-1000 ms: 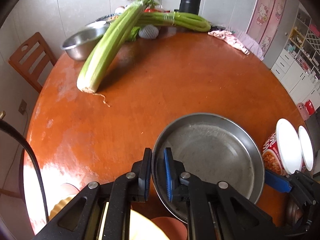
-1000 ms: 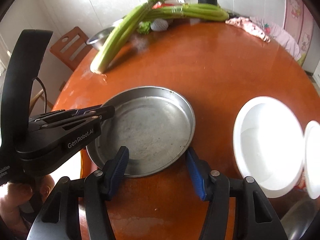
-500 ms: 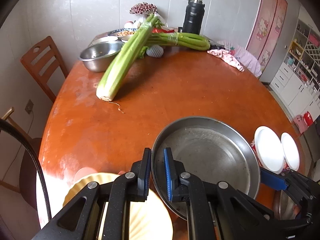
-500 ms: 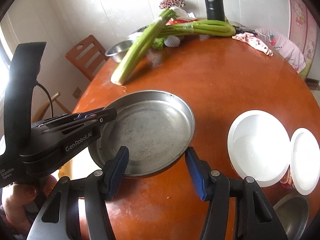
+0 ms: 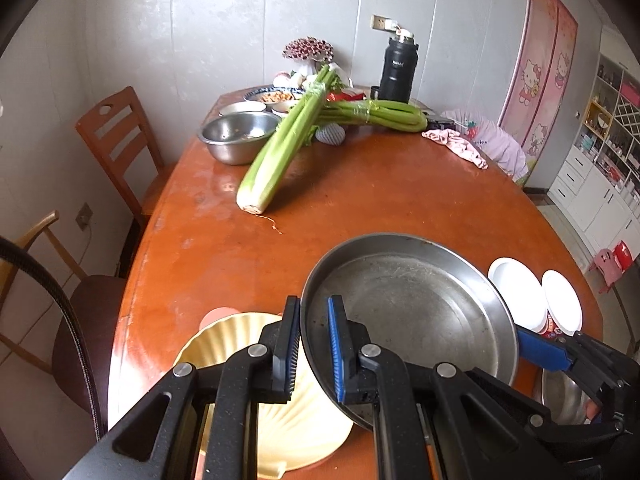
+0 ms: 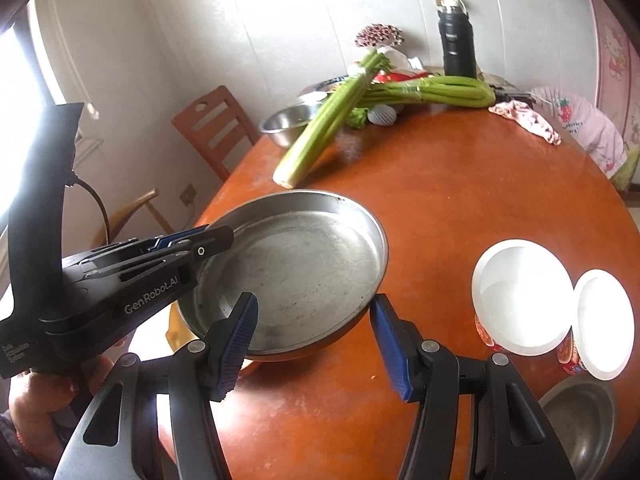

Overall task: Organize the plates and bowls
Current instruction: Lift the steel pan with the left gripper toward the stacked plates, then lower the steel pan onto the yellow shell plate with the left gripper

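The pan (image 5: 412,304) sits at the near edge of the table (image 5: 380,200), a plate (image 5: 248,360) left of it, two cups (image 5: 536,300) right, celery (image 5: 280,148) and a bowl (image 5: 236,136) behind.

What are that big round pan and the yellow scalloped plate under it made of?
The pan looks like stainless steel: grey, dull-scuffed base, bright reflective rim. The yellow scalloped plate looks like glazed ceramic or plastic; its smooth, softly shiny ribs leave that open.
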The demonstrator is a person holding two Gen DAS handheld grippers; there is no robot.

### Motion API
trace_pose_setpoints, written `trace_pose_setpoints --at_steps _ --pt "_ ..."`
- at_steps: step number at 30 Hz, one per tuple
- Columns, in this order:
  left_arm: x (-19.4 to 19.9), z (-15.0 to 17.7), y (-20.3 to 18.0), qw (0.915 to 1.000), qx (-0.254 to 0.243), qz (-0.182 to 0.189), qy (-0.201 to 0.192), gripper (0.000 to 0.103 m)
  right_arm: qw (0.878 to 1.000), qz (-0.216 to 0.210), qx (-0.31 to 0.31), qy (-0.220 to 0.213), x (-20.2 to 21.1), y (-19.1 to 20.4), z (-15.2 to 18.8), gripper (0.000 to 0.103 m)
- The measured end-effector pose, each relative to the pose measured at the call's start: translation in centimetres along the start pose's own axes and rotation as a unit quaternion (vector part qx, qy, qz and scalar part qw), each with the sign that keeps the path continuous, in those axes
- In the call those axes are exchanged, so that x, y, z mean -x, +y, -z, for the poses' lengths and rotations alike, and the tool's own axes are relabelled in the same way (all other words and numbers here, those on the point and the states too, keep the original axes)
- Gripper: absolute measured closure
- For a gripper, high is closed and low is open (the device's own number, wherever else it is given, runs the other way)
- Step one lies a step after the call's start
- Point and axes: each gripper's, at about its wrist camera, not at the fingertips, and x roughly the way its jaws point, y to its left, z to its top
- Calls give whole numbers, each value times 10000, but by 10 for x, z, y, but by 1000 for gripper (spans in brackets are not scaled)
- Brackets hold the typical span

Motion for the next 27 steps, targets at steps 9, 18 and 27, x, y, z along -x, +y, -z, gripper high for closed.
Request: trace_pose_setpoints --at_steps 9,18,27 --pt "26 9 13 9996 193 -118 -184 90 9995 -179 247 -80 18 22 4 42" --pt "47 20 34 9980 422 -336 -335 90 9974 -357 609 -156 25 49 4 42" --pt "49 33 59 9956 697 -567 -278 90 9931 -608 1002 52 11 72 11 42"
